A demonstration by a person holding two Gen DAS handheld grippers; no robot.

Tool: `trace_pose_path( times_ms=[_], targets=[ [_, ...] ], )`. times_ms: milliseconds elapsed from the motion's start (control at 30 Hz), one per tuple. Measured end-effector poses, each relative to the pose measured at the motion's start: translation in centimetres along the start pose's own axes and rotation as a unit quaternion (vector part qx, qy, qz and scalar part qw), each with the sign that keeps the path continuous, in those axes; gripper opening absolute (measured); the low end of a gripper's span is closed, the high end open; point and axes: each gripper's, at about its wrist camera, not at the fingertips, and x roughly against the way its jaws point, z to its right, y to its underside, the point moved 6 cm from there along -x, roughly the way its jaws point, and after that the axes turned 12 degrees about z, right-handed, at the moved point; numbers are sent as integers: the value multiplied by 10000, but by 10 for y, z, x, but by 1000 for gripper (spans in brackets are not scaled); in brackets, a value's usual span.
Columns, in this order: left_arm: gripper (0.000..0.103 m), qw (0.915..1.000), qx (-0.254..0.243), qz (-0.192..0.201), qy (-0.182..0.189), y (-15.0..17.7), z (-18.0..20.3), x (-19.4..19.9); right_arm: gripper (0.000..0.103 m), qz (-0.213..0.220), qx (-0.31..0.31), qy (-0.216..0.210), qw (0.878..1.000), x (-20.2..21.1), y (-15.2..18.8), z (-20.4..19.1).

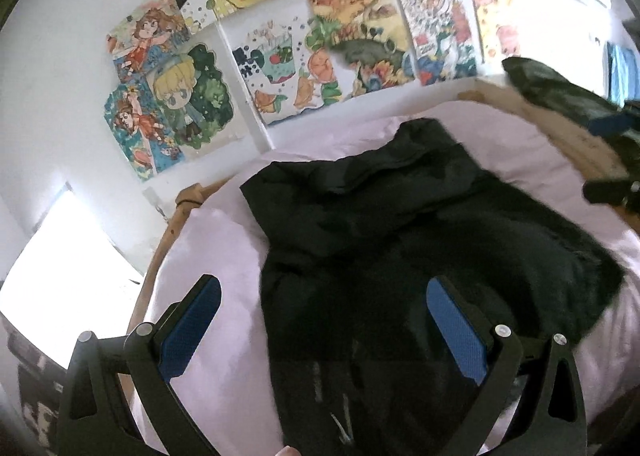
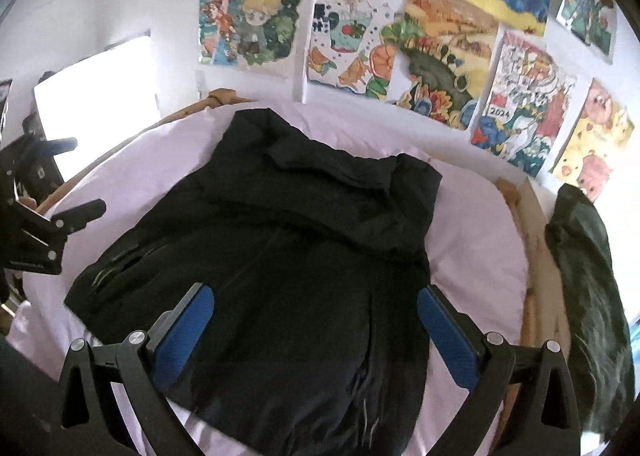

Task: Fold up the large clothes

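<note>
A large black garment [image 1: 400, 240] lies spread on a pale pink sheet [image 1: 216, 240], its far part bunched into folds. My left gripper [image 1: 324, 292] hovers open above the garment's near left part, with nothing between its blue pads [image 1: 188, 328]. The same black garment [image 2: 280, 256] fills the middle of the right wrist view on the pink sheet [image 2: 472, 240]. My right gripper [image 2: 316, 300] is open over the garment's near edge, holding nothing. The left gripper's black frame [image 2: 36, 223] shows at the left edge of the right wrist view.
A wooden bed frame [image 1: 160, 256] rims the mattress. A wall of colourful drawings [image 1: 320, 43] rises right behind the bed. Another dark cloth [image 2: 588, 288] hangs over the frame at the right. A bright window [image 2: 96, 95] is at the left.
</note>
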Motion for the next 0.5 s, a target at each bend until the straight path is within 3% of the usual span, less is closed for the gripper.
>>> trace_pose_path(
  times_ms=[200, 267, 500],
  targets=[
    [101, 9973, 676, -59, 290, 19, 19, 38, 103, 256, 143, 224, 9993, 36, 33, -14],
    [101, 9962, 808, 82, 298, 30, 23, 44, 103, 422, 149, 331, 9984, 43, 47, -16],
    [101, 9977, 386, 560, 65, 75, 44, 54, 103, 967, -181, 604, 9933, 70, 110, -26]
  ],
)
